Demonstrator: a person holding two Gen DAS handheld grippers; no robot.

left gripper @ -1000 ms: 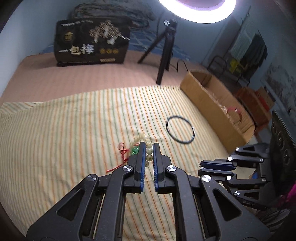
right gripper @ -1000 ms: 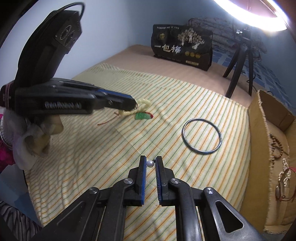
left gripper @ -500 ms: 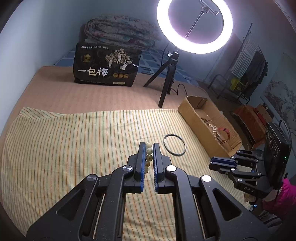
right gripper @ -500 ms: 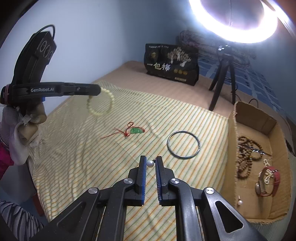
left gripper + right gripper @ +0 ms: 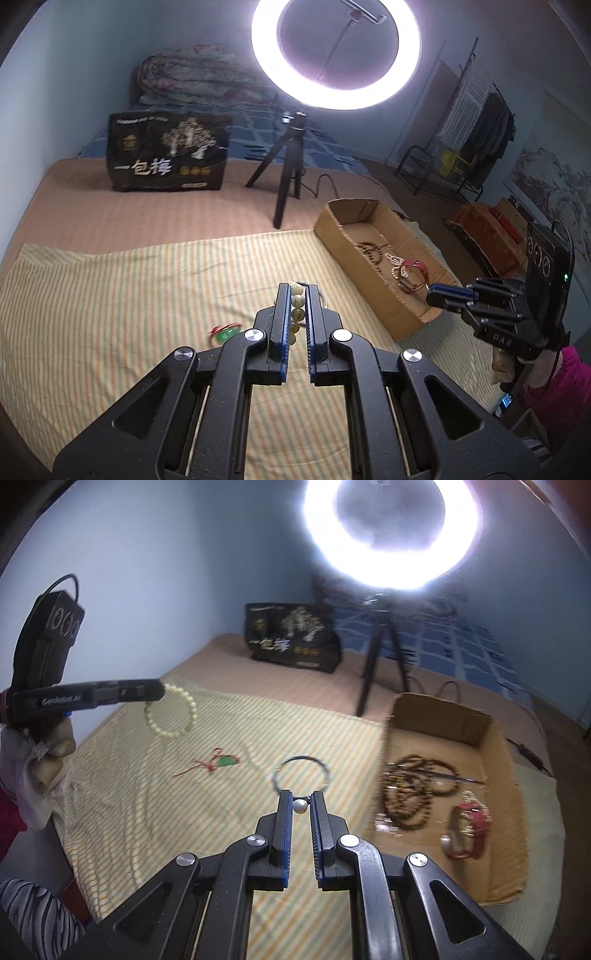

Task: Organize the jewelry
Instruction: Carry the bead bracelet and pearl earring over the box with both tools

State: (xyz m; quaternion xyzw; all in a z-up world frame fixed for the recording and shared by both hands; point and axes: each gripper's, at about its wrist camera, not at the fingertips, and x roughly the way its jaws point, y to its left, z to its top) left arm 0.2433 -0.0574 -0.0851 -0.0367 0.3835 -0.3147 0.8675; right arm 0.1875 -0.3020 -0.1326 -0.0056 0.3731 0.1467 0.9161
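Covering the bed (image 5: 92, 229), a striped cloth (image 5: 129, 295).

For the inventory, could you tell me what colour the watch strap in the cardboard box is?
Red watch strap; right wrist view.

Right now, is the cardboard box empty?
No. The cardboard box already holds brown beads and a red watch.

light: ring lamp (image 5: 336, 55) is glaring from above, blowing out white in the right view | room: staying dim and bluish | blur: cardboard box (image 5: 480, 738) contents are smearing | edges: fisheye is bending and vignetting both views
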